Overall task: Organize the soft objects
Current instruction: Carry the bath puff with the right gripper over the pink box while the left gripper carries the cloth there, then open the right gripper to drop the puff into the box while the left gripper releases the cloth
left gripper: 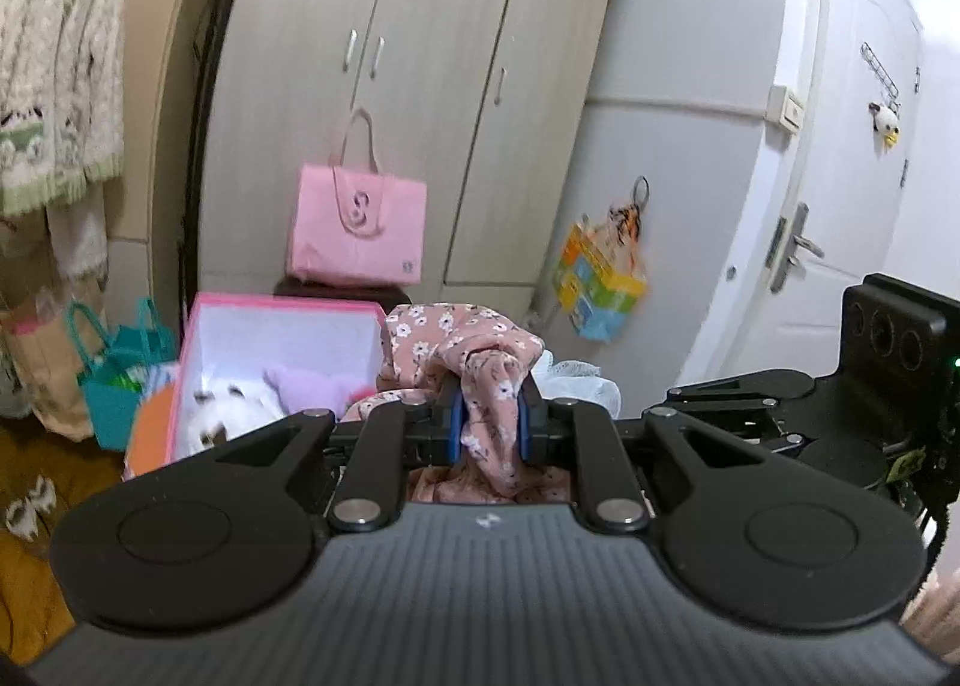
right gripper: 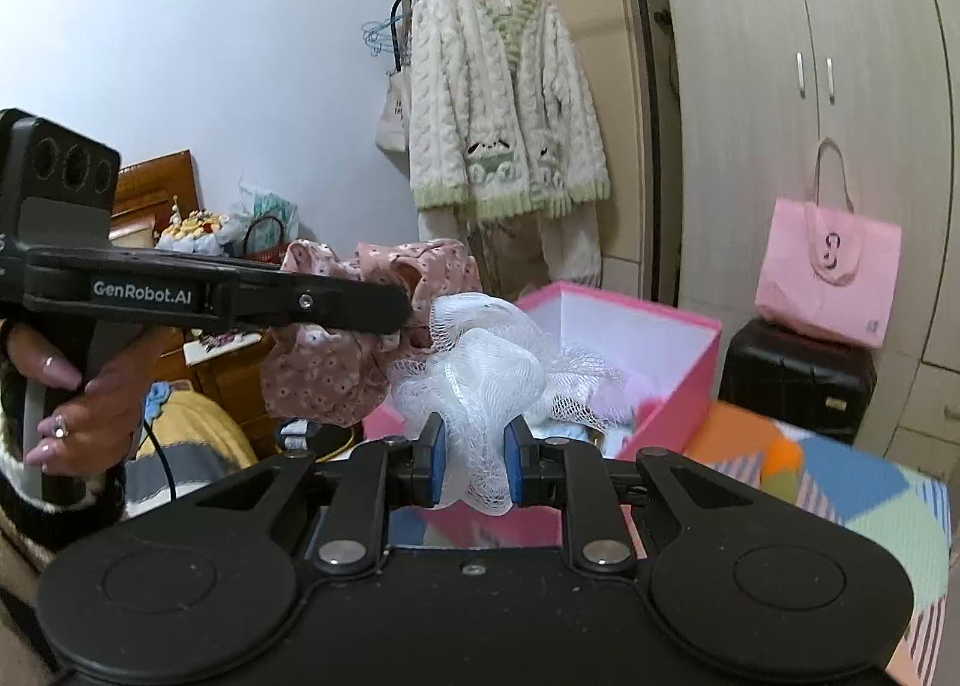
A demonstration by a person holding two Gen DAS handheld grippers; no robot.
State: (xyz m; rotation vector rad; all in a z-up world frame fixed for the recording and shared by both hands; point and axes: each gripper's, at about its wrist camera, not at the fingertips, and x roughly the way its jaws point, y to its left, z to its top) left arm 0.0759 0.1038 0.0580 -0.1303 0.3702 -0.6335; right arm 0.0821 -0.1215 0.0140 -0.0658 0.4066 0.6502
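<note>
My left gripper [left gripper: 491,416] is shut on a pink floral cloth [left gripper: 474,350], which bunches above the blue pads and hangs below them. In the right wrist view the same cloth [right gripper: 336,368] droops from the left gripper's black fingers [right gripper: 360,308], held by a person's hand [right gripper: 78,404]. My right gripper [right gripper: 474,461] is shut on a white mesh bath pouf [right gripper: 480,362], lifted in front of an open pink box [right gripper: 678,368]. That pink box [left gripper: 192,350] holds a white plush toy [left gripper: 231,416] and a lilac soft item [left gripper: 312,386].
A pale wardrobe [left gripper: 420,86] stands behind, with a pink tote bag [left gripper: 360,224] on a dark case [right gripper: 798,380]. A knitted cardigan [right gripper: 504,110] hangs on a rack. Teal gift bags [left gripper: 120,380] sit left of the box. A white door [left gripper: 840,176] is at right.
</note>
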